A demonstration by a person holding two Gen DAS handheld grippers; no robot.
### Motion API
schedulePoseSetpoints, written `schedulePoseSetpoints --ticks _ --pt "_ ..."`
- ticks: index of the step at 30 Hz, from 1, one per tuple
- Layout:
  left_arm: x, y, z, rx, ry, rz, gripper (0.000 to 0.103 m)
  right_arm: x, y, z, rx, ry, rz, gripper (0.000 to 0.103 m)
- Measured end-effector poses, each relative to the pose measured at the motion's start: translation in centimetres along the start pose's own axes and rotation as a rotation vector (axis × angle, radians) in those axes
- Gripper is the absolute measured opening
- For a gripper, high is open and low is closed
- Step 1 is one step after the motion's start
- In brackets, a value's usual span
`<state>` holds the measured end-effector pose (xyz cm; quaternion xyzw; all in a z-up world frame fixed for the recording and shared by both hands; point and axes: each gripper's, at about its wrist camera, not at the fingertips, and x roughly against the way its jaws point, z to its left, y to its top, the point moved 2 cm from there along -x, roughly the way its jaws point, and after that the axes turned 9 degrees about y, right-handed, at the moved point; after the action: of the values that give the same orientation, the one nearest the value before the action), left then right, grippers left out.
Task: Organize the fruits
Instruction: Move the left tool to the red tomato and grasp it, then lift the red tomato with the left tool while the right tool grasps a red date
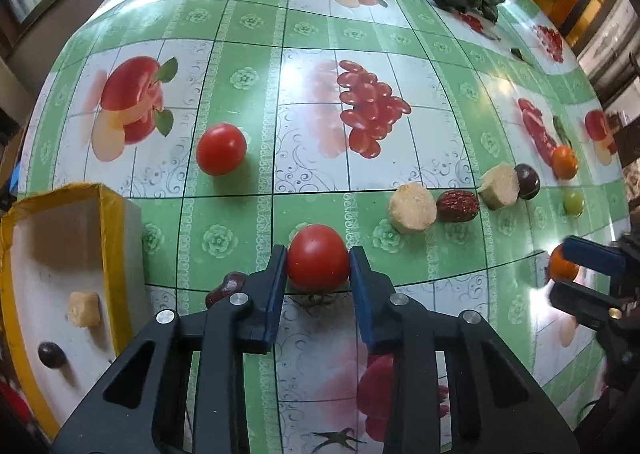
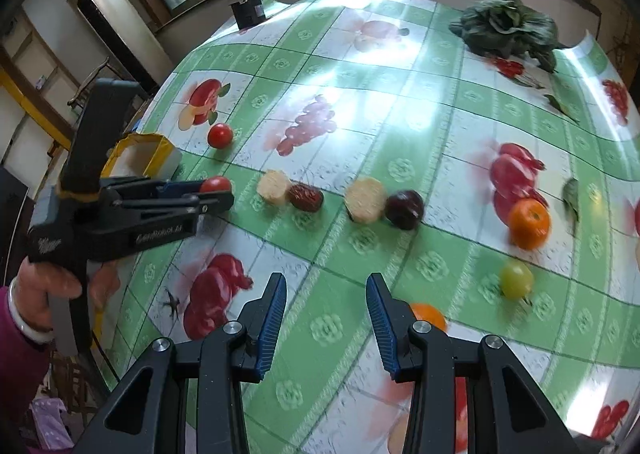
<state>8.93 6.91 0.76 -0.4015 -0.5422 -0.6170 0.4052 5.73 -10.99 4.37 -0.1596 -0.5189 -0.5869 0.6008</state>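
My left gripper (image 1: 318, 254) is shut on a red tomato (image 1: 318, 268) on the fruit-print tablecloth, with both blue pads against its sides. From the right wrist view the same gripper (image 2: 218, 189) holds that tomato (image 2: 215, 185) beside the yellow-edged box (image 2: 156, 145). The box (image 1: 108, 213) contains a pale chunk (image 1: 83, 309) and a dark fruit (image 1: 51, 354). My right gripper (image 2: 326, 306) is open over the cloth with nothing between its fingers. An orange (image 2: 430, 316) lies just outside its right finger. A second tomato (image 1: 221, 149) sits farther back.
Across the table lie two pale chunks (image 2: 274, 186) (image 2: 365, 199), a red date (image 2: 306, 197), a dark plum (image 2: 404, 209), another orange (image 2: 529, 223) and a green grape (image 2: 516, 279). A date (image 1: 226, 286) rests by my left finger. Leafy greens (image 2: 504, 27) are at the far edge.
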Motion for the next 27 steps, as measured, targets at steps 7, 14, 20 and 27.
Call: schedulePoseSetpoints --ticks 7,14,20,27 --pt "3.0 -0.6 0.1 0.063 -0.051 -0.046 0.030 -3.9 2.0 0.2 0.038 0.026 0.061 0.040" --pt "4.4 -1.9 0.6 0.099 -0.069 -0.043 0.030 -5.8 3.9 -0.5 0.093 0.007 0.075 0.040" --pt "4.3 -3.0 1.4 0.148 -0.078 -0.017 0.030 -6.9 5.0 0.8 0.274 -0.004 0.094 0.040" --pt "4.3 -3.4 1.4 0.170 -0.077 -0.007 0.030 -8.0 4.6 1.5 0.340 -0.004 0.153 0.021"
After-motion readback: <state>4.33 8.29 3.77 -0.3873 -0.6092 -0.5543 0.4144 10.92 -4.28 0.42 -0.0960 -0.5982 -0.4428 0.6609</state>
